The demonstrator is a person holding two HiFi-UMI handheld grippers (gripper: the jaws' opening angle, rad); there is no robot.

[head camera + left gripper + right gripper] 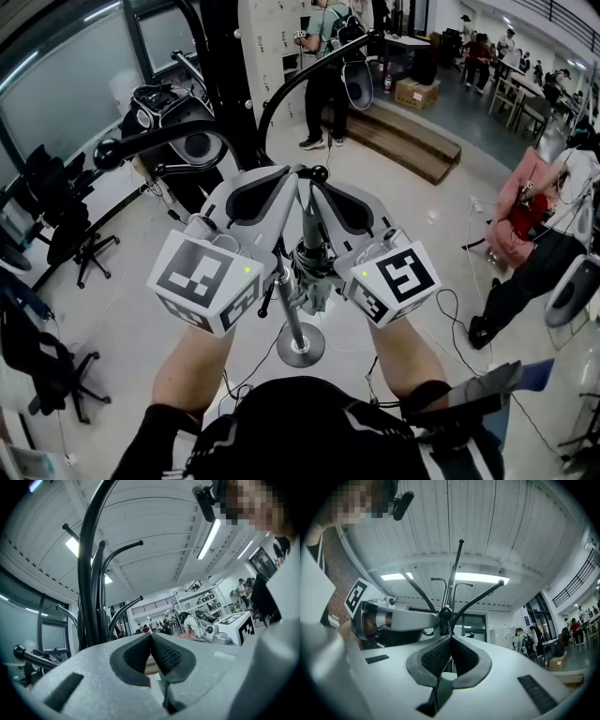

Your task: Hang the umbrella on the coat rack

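Umbrella sits folded, a grey-green bundle under a dark collar. Its pale shaft stands upright in the narrow gap between my two tools, just in front of the coat rack. From the head view I can't make out what carries its weight.

On the left gripper the jaws are fully together. Its ribbed black pads meet at the tips, and I see nothing between them. The right gripper is closed the same way, with its pads touching at the front. A small black knob sits right at those tips, and I can't tell whether it is pinched or only just beyond them. Both tools lie side by side with their noses converging at the top of the shaft, and their marker cubes are nearest me.

The rack's grey lower pole drops to a round base on the pale floor, almost below my arms. Its black trunk rises past the left tool and throws out curved, ball-tipped arms. Farther back are a black office chair on the left and a wooden step.
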